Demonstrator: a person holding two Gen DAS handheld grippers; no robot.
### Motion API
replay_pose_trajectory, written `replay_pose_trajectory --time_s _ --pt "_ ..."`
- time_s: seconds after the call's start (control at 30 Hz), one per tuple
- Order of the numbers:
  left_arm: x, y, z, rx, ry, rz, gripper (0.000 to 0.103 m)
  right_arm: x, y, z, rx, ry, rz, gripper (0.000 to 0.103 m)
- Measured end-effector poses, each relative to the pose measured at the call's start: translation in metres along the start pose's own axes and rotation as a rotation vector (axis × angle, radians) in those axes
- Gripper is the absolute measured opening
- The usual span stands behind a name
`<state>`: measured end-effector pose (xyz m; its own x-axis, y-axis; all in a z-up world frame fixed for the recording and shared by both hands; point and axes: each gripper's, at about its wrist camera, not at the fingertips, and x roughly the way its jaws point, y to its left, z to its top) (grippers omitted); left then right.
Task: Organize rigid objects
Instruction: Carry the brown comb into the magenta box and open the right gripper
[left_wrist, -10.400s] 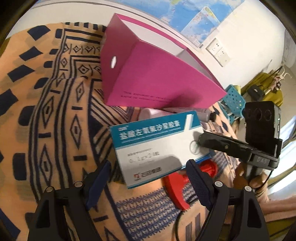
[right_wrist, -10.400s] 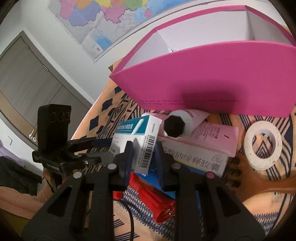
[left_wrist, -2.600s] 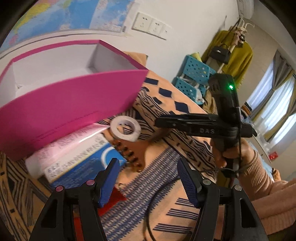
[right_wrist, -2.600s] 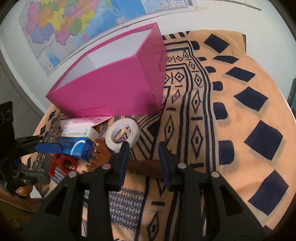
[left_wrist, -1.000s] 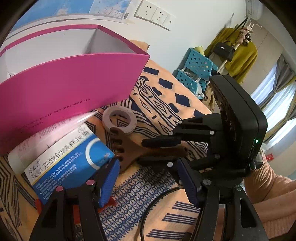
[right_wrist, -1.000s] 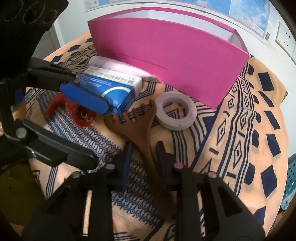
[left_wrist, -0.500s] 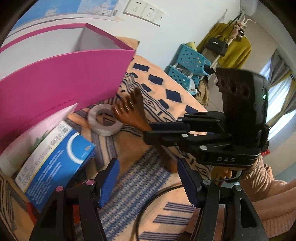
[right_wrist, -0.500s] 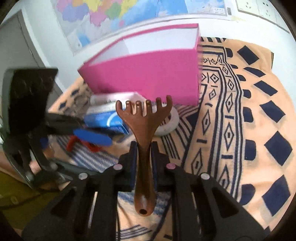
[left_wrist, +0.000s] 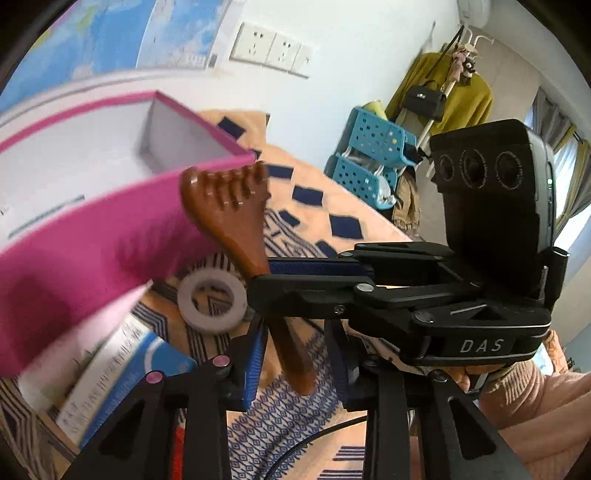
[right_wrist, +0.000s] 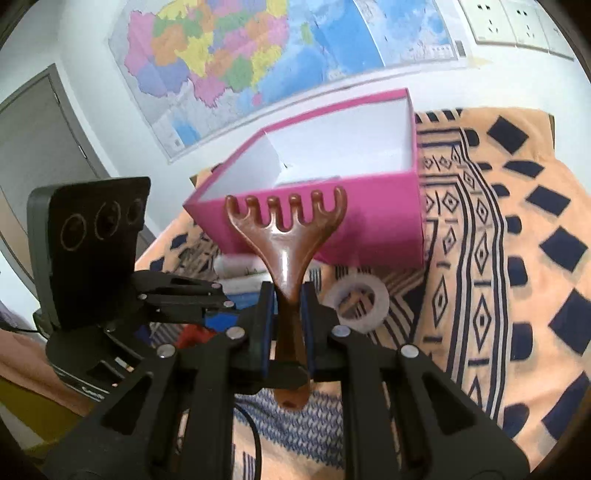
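— Tongs report, please: what does each pair hold?

— Your right tongs (right_wrist: 286, 299) are clamped on the neck of the glossy brown rake-shaped comb with five prongs (right_wrist: 286, 236), at the centre of the right wrist view. The comb is clear of the orange patterned cloth (right_wrist: 517, 221), prongs up. Your left tongs (left_wrist: 295, 350) are closing. The comb's handle end hangs between their blue pads at the lower centre of the left wrist view, but the pads do not appear to press on it.

— Why two pairs on one comb?

— Judged from the frames, this is a handover or a steadying grip. The right tongs hold high on the neck, which leaves the handle end free for you to grasp.

— Where does it go?

— Probably into the open pink cardboard box with white lining (right_wrist: 369, 221), directly behind the prongs. The white tape ring (right_wrist: 360, 299) and the blue and white medicine carton (left_wrist: 122, 369) lie on the cloth in front of the box, not yet stowed.
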<state>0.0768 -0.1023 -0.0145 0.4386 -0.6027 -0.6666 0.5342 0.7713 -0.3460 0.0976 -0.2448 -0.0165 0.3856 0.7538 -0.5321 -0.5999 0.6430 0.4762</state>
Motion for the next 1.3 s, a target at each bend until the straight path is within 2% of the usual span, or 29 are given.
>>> replay_pose_trajectory --time_s 0.17,0.43,0.7,0.83,0.97,1.13,1.3 --pt "-0.019 0.001 0.016 0.023 -0.052 0.031 0.031 -0.004 0.008 0.026 -0.027 -0.046 0.019 0.016" --pt "-0.049 0.003 0.065 0.092 -0.138 0.108 0.031 -0.004 0.014 0.089 -0.082 -0.128 0.024 0.016" --pt "-0.053 0.027 0.107 0.076 -0.168 0.166 0.031 0.013 -0.003 0.138 -0.076 -0.156 -0.009 0.016" --pt "-0.042 0.046 0.123 0.034 -0.145 0.173 0.031 0.029 -0.018 0.153 -0.053 -0.141 -0.038 0.016" --pt "-0.022 0.066 0.132 -0.011 -0.106 0.183 0.031 0.050 -0.033 0.159 -0.036 -0.091 -0.076 0.016" --pt "0.002 0.084 0.134 -0.059 -0.046 0.207 0.031 0.078 -0.049 0.159 -0.012 0.000 -0.136 0.016" --pt "0.018 0.097 0.134 -0.108 -0.001 0.257 0.031 0.097 -0.067 0.159 0.037 0.046 -0.216 0.018"
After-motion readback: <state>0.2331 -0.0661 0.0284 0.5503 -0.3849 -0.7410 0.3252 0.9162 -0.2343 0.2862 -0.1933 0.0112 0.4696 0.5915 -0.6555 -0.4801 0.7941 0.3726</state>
